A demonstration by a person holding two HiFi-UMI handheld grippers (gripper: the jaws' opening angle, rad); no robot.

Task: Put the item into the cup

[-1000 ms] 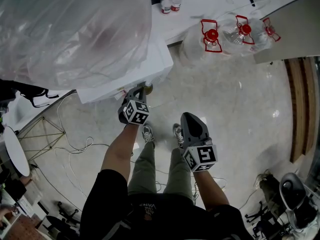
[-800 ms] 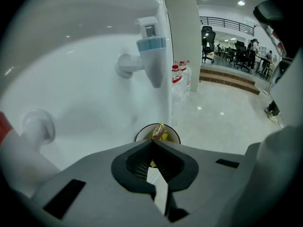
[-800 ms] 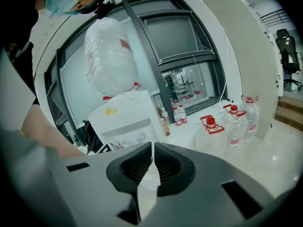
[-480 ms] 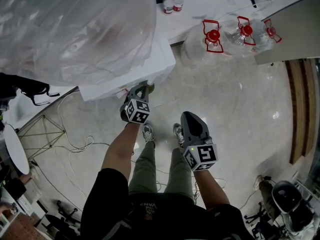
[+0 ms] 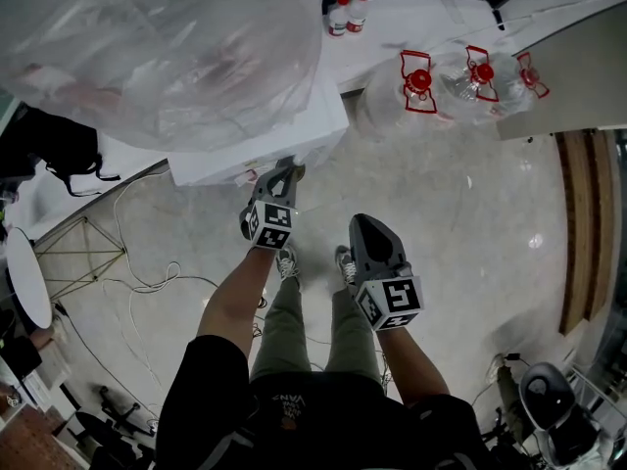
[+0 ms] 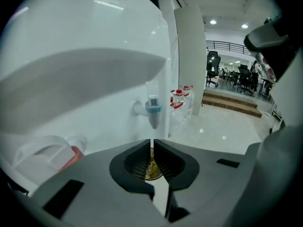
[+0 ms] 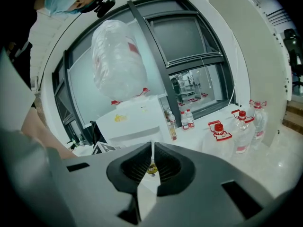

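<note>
Barely anything moves: our left gripper (image 5: 286, 172) sits slightly closer to the white dispenser (image 5: 294, 133), pinching a small yellowish item (image 6: 151, 170); our right gripper (image 5: 363, 223) hangs closed, empty.

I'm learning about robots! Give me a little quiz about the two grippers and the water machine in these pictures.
1. True or false: the jaws of the right gripper are wide apart.
2. Which gripper is closer to the white water dispenser? A) the left gripper B) the right gripper C) both are equally close
3. Fill in the blank: the small item pinched in the left gripper's jaws is ____ in colour.

Key: 1 false (they are together); 2 A; 3 yellow.
</note>
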